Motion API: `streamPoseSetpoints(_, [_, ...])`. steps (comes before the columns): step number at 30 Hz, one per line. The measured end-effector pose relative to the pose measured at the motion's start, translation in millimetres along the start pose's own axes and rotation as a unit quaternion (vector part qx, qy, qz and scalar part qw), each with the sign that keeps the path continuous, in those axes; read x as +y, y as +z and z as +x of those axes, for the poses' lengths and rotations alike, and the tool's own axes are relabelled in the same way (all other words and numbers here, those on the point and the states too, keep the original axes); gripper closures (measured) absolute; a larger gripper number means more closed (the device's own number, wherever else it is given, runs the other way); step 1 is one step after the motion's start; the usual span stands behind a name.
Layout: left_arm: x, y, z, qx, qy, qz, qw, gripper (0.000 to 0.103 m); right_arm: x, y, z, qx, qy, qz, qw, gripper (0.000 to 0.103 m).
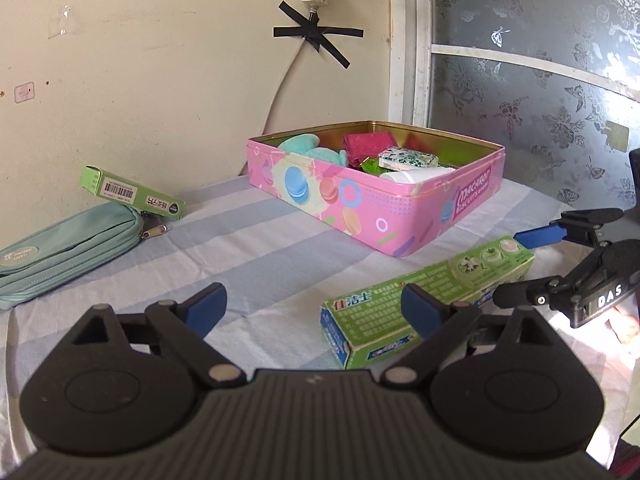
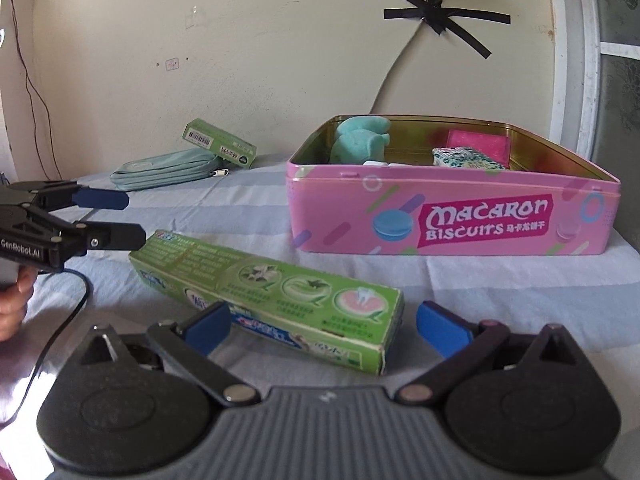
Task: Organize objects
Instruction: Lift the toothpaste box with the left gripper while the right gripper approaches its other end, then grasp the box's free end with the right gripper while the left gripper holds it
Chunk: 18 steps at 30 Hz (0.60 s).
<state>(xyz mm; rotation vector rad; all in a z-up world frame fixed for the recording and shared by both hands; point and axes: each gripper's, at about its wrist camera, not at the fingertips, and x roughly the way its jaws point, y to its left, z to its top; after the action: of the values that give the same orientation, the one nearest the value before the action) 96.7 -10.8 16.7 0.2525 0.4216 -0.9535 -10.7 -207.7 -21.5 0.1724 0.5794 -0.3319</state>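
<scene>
The left gripper (image 1: 314, 306) has its jaws spread wide and grasps nothing; its right blue pad (image 1: 420, 312) overlaps the near end of the green toothpaste box (image 1: 424, 300) in that view, but contact cannot be confirmed. The right gripper (image 2: 320, 326) likewise stands released, jaws wide, with the toothpaste box (image 2: 276, 292) lying between and just ahead of its pads; the left pad (image 2: 210, 328) sits close against the box's near long face, and the right pad (image 2: 438, 328) stands clear of the box's end. The toothpaste box lies flat on the table (image 2: 500, 288), which is covered by a cloth of pale blue and white stripes. Its long axis runs across the right wrist view, from upper left to lower right, with the end bearing the tooth picture toward the right; in the left wrist view the same axis runs from the near centre away toward the right, with the far end pointing at the right gripper (image 1: 516, 264). The box rests in front of, and apart from, an open pink biscuit tin (image 2: 452, 216), which holds a mint-green soft item (image 2: 360, 136), a pink packet (image 2: 476, 144), a patterned tissue pack (image 2: 464, 158) and a white object (image 1: 412, 176). Farther left, near the wall, a teal zip pouch (image 1: 68, 248) lies flat, with a small green carton (image 1: 132, 194) propped tilted on its far end. A hand (image 2: 14, 304) holds the left gripper (image 2: 120, 220) at the left edge of the right wrist view.
</scene>
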Motion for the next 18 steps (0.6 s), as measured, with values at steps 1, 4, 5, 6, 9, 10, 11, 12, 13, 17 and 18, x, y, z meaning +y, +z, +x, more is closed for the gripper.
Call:
streamPoseSetpoints(1, [-0.6, -0.6, 1.3, 0.002, -0.003, 0.004, 1.0000, 0.006, 0.7, 0.2, 1.0, 0.002, 0.003, -0.008, 1.000, 0.000])
streamPoseSetpoints(4, [-6.9, -4.2, 5.3, 0.008, -0.009, 0.025, 0.9996, 0.005, 1.2, 0.9, 3.8, 0.007, 0.003, -0.038, 0.999, 0.000])
streamPoseSetpoints(5, [-9.2, -5.4, 7.0, 0.009, -0.010, 0.032, 0.9994, 0.004, 0.3, 1.4, 5.3, 0.009, 0.003, -0.044, 0.999, 0.000])
streamPoseSetpoints(6, [-10.9, -6.2, 9.3, 0.010, -0.011, 0.039, 0.9991, 0.004, -0.2, 1.9, 6.8, 0.013, 0.002, -0.049, 0.999, 0.000])
streamPoseSetpoints(9, [-13.1, -5.6, 18.3, 0.019, -0.023, 0.041, 0.9987, 0.000, -5.2, 4.4, 12.6, 0.023, 0.005, -0.060, 0.998, 0.000])
streamPoseSetpoints(10, [-12.8, -4.4, 21.3, 0.025, -0.033, 0.038, 0.9985, 0.000, -7.3, 5.1, 14.2, 0.025, 0.006, -0.063, 0.998, 0.000])
streamPoseSetpoints(11, [-12.9, -3.4, 23.7, 0.026, -0.039, 0.034, 0.9983, 0.000, -8.9, 5.7, 15.5, 0.026, 0.008, -0.066, 0.997, 0.000])
streamPoseSetpoints(12, [-14.1, -2.6, 25.2, 0.025, -0.043, 0.032, 0.9983, 0.000, -10.4, 5.9, 16.5, 0.028, 0.012, -0.068, 0.997, 0.000])
streamPoseSetpoints(13, [-15.3, -1.7, 26.2, 0.022, -0.047, 0.032, 0.9981, 0.000, -11.4, 6.0, 17.6, 0.030, 0.015, -0.071, 0.997, 0.000])
streamPoseSetpoints(17, [-27.1, 1.4, 32.4, 0.022, -0.064, 0.049, 0.9965, 0.001, -11.0, 4.6, 19.5, 0.036, 0.028, -0.086, 0.995, 0.000])
streamPoseSetpoints(18, [-31.9, 1.8, 34.7, 0.027, -0.075, 0.057, 0.9952, 0.006, -10.4, 4.2, 19.2, 0.036, 0.031, -0.090, 0.995, 0.000])
